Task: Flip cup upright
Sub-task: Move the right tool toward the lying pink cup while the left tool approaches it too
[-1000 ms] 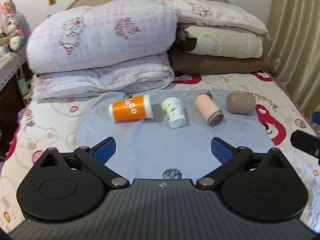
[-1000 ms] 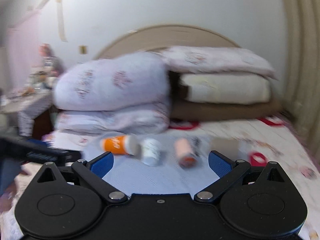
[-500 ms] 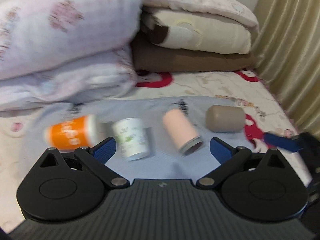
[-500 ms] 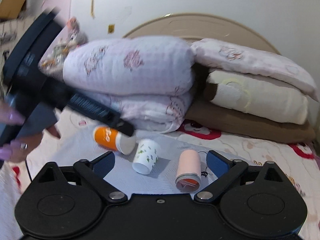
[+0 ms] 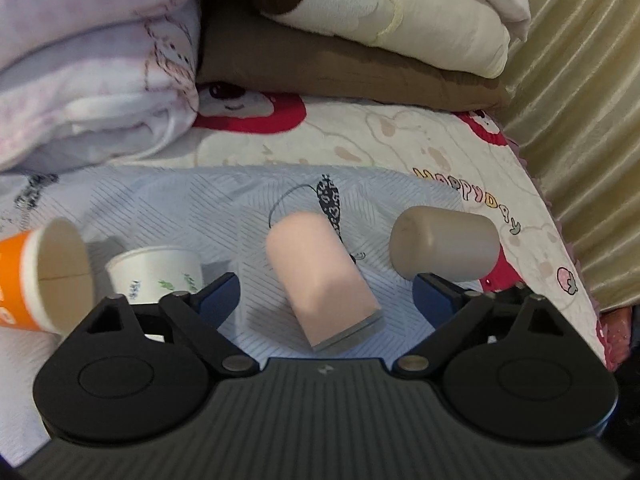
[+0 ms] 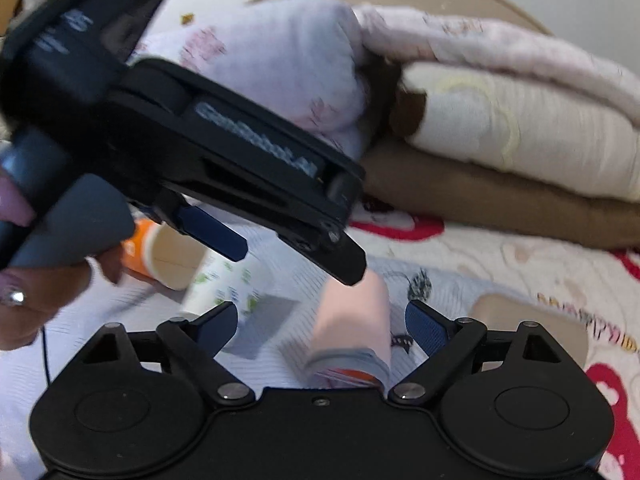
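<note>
Several cups lie on their sides on a light blue cloth (image 5: 192,200). A pink cup (image 5: 320,272) lies between the fingers of my open left gripper (image 5: 324,300), its grey-rimmed mouth toward the camera. A taupe cup (image 5: 444,244) lies to its right, a white cup with green print (image 5: 156,272) and an orange cup (image 5: 36,276) to its left. My right gripper (image 6: 320,326) is open, with the pink cup (image 6: 356,320) between its fingers too. The left gripper's body (image 6: 224,160) crosses the right wrist view above the cups.
Folded quilts and pillows (image 5: 320,32) are stacked behind the cloth. A beige curtain (image 5: 580,120) hangs at the bed's right edge. A hand (image 6: 40,292) holds the left gripper's handle in the right wrist view.
Both grippers have moved forward and down toward the cups. The pink cup now sits between the fingers of both. The left gripper fills more of the right wrist view.
</note>
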